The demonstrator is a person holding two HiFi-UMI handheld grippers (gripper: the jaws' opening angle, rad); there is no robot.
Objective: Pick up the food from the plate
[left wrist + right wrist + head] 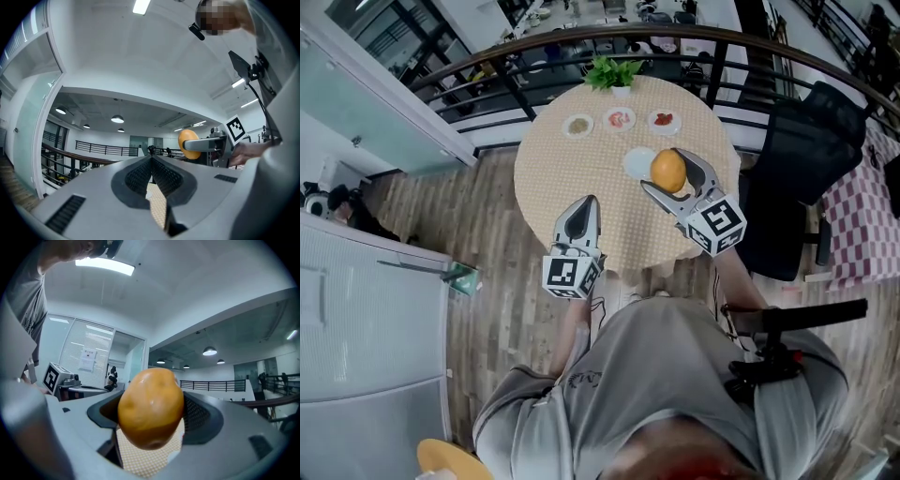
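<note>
My right gripper (667, 172) is shut on an orange, egg-shaped food item (668, 171), held up above the round table (558, 183). The same food item (151, 407) fills the middle of the right gripper view, squeezed between the two jaws. Just behind it on the table lies an empty white plate (637, 162). My left gripper (584, 203) hovers over the table's near edge, its jaws pressed together with nothing between them. From the left gripper view (152, 158) the food item (189, 143) shows at the right, in the other gripper.
Three small dishes (620, 120) with food and a green plant (612, 71) line the table's far side. A dark railing (487, 80) curves behind the table. A black chair (800, 178) stands to the right, a white cabinet (366, 309) to the left.
</note>
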